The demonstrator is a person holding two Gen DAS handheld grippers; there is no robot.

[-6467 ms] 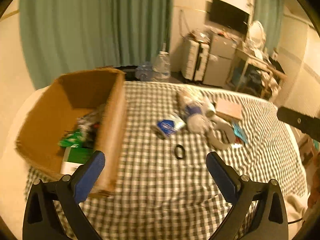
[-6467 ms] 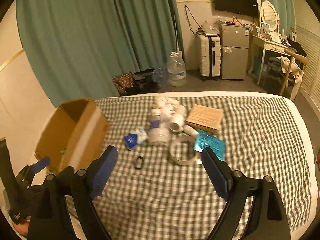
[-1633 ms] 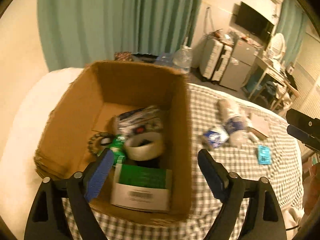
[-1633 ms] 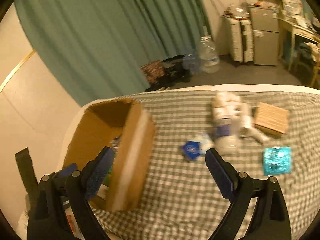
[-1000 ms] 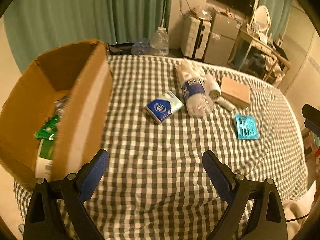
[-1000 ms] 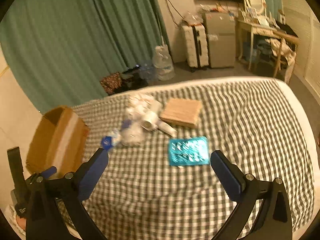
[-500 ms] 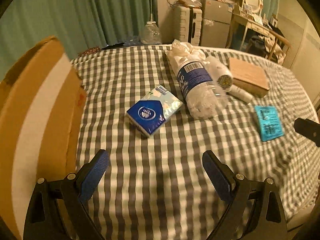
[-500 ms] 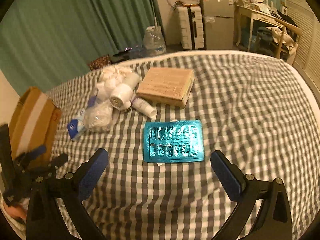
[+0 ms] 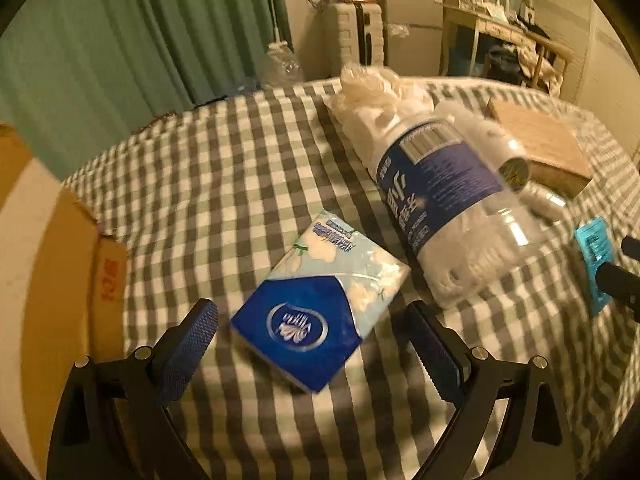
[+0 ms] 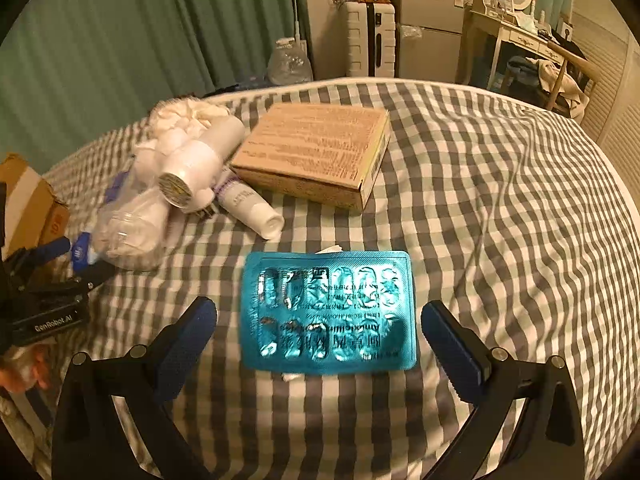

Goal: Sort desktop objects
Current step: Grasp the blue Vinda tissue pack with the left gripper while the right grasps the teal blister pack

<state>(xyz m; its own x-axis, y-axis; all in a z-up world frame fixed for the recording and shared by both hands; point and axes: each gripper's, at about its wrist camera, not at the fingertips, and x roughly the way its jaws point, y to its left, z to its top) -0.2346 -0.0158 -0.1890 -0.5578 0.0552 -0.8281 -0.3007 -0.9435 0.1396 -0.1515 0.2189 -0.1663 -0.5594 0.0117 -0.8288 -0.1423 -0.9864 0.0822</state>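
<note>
- Over the last half second both tools had dropped closer to the checked bedcover (image 10: 500, 200): the blue-and-white soft tissue packet (image 9: 320, 312) and the teal foil blister sheet of pills (image 10: 328, 312) each filled far more of their wrist view than before, and the brown cardboard box (image 9: 44, 280) had slid to the left edge of the left view.
- The left hand-held gripper (image 9: 312, 344) hung with its blue pads wide apart, one on either side of the tissue packet's near end, gripping nothing.
- The right hand-held gripper (image 10: 318, 332) was likewise spread wide, flanking the blister sheet and not touching it.
- The tissue packet lay flat and skewed on the bedcover, just beside the clear plastic bottle with a dark blue label (image 9: 448, 208).
- The packet looked light and squashy; a pinch across its narrower sides would probably hold, though the film wrapper might slip.
- The blister sheet lay flat on the bed, in front of the tan printed carton (image 10: 316, 156) and the small white tube (image 10: 252, 208), apart from both.
- It seemed thin, light and bendy, lying so flush that the pads would likely need to press into the soft bedding and catch its two short edges; squeezed hard, it might buckle.
- The carton would probably be stiff and easy to grip across its sides.
</note>
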